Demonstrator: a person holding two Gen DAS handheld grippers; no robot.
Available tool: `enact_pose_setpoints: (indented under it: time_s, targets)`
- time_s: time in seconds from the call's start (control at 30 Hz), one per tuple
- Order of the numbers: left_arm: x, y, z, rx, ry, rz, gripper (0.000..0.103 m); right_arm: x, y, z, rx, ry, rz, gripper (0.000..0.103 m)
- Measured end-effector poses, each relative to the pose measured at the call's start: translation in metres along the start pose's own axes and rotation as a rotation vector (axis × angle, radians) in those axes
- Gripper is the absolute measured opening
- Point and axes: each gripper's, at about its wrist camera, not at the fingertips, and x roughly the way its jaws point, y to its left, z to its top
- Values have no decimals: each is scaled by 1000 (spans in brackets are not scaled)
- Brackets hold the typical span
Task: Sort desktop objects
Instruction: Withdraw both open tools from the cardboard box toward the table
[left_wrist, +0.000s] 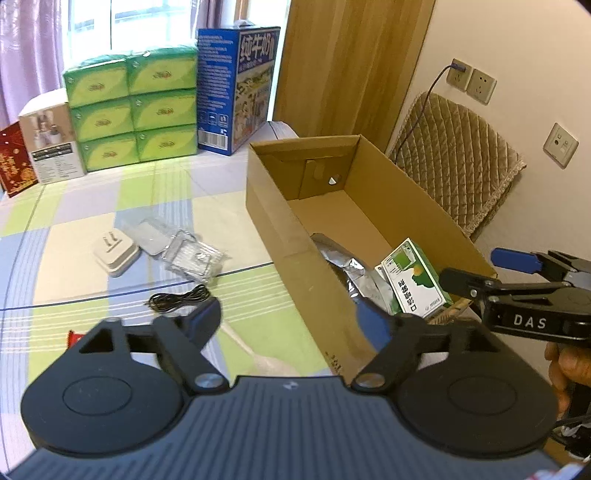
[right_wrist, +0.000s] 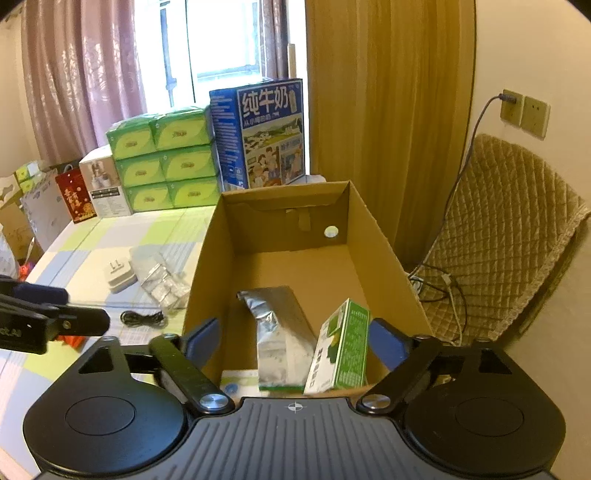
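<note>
An open cardboard box (left_wrist: 280, 221) (right_wrist: 207, 266) stands on the right of the checked tablecloth. Inside lie a silver foil bag (right_wrist: 277, 328) (left_wrist: 347, 271) and a green-and-white carton (right_wrist: 343, 350) (left_wrist: 413, 280) that leans on its side. My right gripper (right_wrist: 295, 343) (left_wrist: 469, 266) hovers open over the box's near end, its fingers apart from the carton. Open and holding nothing, my left gripper (left_wrist: 291, 325) (right_wrist: 86, 308) sits above the table left of the box. On the cloth lie a white plug (left_wrist: 116, 253) (right_wrist: 120, 275), clear plastic bags (left_wrist: 184, 251) (right_wrist: 162, 280) and a black cable (left_wrist: 177, 299) (right_wrist: 144, 317).
Green tissue packs (left_wrist: 133, 107), a blue milk case (left_wrist: 236, 88), a white box (left_wrist: 51, 144) and a red packet (left_wrist: 14, 162) line the table's far edge. A quilted chair (right_wrist: 506, 236) and wall sockets (right_wrist: 524, 112) are at the right. A small red item (left_wrist: 74, 338) lies by my left finger.
</note>
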Motion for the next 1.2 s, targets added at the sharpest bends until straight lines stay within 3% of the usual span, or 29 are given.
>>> enact_pose_setpoints:
  time_s: [0.3, 0.7, 1.2]
  targets:
    - [-35, 9, -17, 6, -57, 67, 101, -25, 17, -10, -13, 3, -1, 99]
    - [-63, 10, -53, 16, -103, 67, 101, -45, 44, -26, -35, 6, 50, 101]
    - [-80, 35, -72, -54, -94, 111, 101, -55, 67, -36, -47, 0, 99, 101]
